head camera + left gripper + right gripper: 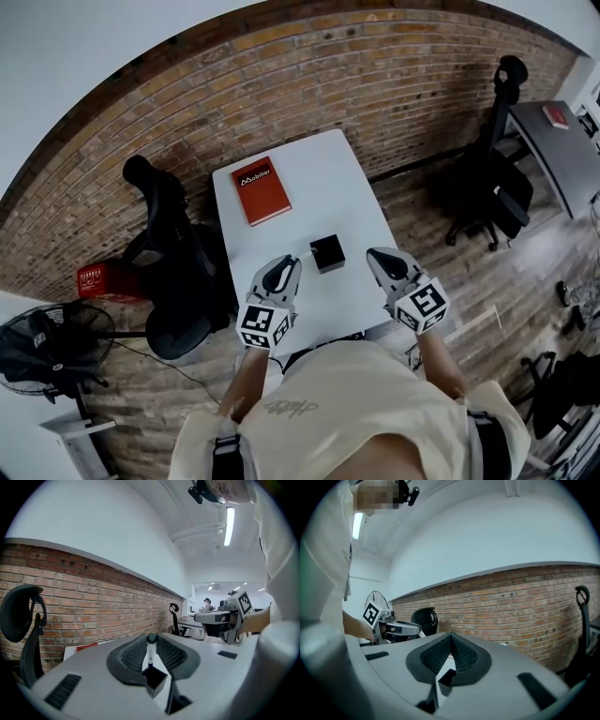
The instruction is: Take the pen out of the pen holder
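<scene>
A small black square pen holder (328, 253) stands on the white table (319, 187) with a white pen (312, 251) upright in it. My left gripper (292, 261) hovers just short of the holder on its left. My right gripper (377, 253) hovers to its right. Both stand apart from the holder and hold nothing. In the left gripper view the pen (150, 654) and holder (155, 679) show through the narrow slit between the pads. In the right gripper view only the holder (446, 677) shows in the slit.
A red book (261, 189) lies on the far half of the table. A black office chair (173, 253) stands close on the left, beside a red crate (108, 278) and a fan (52, 347). Another chair (492, 187) and a grey desk (553, 141) stand at the right, before a brick wall (281, 84).
</scene>
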`<act>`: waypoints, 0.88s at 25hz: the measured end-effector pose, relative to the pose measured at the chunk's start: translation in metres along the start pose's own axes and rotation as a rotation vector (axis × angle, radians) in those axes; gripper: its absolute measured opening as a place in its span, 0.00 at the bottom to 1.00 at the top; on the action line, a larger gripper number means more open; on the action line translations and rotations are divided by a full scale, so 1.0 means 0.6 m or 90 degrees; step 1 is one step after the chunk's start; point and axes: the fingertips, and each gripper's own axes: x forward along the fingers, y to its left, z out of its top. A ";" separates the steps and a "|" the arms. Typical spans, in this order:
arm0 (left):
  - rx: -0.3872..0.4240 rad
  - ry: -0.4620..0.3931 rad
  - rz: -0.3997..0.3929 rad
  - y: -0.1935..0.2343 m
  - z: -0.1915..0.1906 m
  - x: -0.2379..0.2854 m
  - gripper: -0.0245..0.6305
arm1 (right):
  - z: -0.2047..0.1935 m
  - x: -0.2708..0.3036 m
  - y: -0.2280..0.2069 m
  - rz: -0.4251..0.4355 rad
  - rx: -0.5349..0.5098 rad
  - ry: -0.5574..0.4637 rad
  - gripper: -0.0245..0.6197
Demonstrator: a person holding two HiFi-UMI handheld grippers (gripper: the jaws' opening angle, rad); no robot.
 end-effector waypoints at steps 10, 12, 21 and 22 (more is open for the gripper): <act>-0.001 -0.010 -0.011 0.002 0.015 -0.002 0.15 | 0.016 -0.006 0.002 -0.016 -0.006 -0.017 0.05; -0.002 -0.012 -0.011 0.001 0.014 -0.002 0.16 | 0.013 -0.009 0.004 -0.020 -0.004 -0.017 0.05; -0.013 -0.010 -0.009 0.001 0.006 -0.002 0.15 | 0.001 -0.012 0.017 -0.016 0.007 -0.011 0.05; -0.016 -0.008 -0.009 0.002 0.002 -0.002 0.15 | 0.000 -0.013 0.019 -0.016 0.009 -0.011 0.05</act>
